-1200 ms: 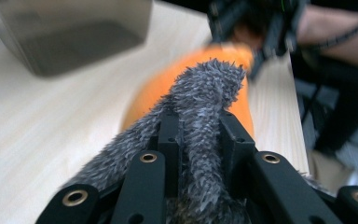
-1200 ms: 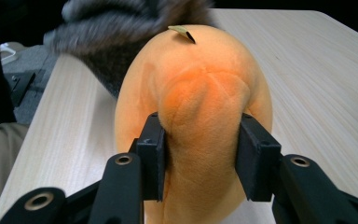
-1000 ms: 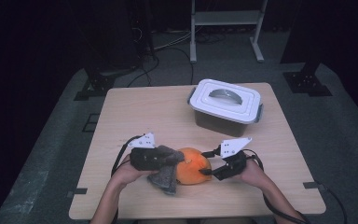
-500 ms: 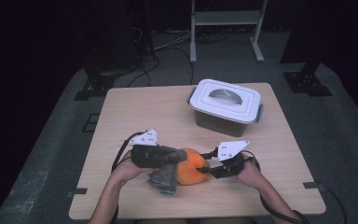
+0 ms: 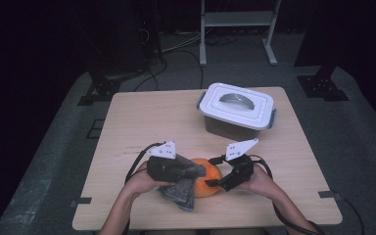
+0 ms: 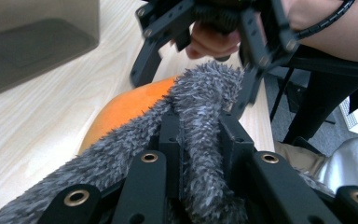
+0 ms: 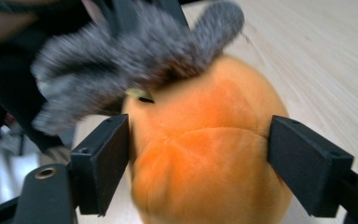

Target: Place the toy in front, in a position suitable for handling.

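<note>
Dark lab, floor cables (image 5: pixel 176 49), metal stand (image 5: pixel 237 29), lone table (image 5: pixel 152 117)

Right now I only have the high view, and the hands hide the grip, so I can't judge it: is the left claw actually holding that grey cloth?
Observer: Yes. The left gripper view shows the left claw shut on a fold of the grey cloth.
Operator: And the right claw at the orange toy?
Observer: Its jaws have just been opening. The toy sits between them, and it is not visibly squeezed.
</note>
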Demonstrator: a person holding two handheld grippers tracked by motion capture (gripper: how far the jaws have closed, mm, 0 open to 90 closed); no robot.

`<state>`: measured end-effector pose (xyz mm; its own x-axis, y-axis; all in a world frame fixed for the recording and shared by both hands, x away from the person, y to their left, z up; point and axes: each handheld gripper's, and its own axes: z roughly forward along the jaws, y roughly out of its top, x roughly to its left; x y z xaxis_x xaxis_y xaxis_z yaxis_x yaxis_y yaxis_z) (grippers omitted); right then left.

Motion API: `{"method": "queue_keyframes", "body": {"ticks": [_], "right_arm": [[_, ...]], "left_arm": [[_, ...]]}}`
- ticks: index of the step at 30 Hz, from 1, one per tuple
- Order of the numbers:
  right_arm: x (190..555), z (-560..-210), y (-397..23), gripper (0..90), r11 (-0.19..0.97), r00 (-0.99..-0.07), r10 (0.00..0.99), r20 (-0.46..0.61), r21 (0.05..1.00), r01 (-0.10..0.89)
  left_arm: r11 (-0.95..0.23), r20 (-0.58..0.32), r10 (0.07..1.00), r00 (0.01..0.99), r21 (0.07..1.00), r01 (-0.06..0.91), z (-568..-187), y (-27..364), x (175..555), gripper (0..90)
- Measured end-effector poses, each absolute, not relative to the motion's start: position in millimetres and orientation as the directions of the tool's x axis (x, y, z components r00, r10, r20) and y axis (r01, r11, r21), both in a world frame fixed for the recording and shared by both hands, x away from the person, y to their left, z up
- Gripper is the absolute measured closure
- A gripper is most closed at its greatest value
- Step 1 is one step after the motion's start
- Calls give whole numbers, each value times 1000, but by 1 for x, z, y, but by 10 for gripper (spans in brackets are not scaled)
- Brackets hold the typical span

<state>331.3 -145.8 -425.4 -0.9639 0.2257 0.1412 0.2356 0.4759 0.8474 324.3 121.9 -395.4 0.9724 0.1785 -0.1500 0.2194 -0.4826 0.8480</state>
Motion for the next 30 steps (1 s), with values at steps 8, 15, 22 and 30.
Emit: {"method": "queue_keyframes", "body": {"ticks": [8, 15, 22, 30], "right_arm": [[335, -419, -146, 568, 473, -966, 257, 20, 869, 144], [345, -420, -139, 543, 473, -969, 233, -81, 880, 40], [336, -421, -156, 263, 443, -977, 208, 44, 887, 134], [341, -439, -156, 255, 441, -967, 215, 140, 869, 223]], "left_arm": [[-426, -132, 251, 959, 874, 232, -382, 136, 335, 741], [-461, -74, 340, 937, 856, 235, -375, 136, 348, 737], [-474, -121, 266, 956, 848, 239, -399, 124, 338, 739], [-501, -120, 213, 970, 838, 214, -403, 122, 328, 735]]}}
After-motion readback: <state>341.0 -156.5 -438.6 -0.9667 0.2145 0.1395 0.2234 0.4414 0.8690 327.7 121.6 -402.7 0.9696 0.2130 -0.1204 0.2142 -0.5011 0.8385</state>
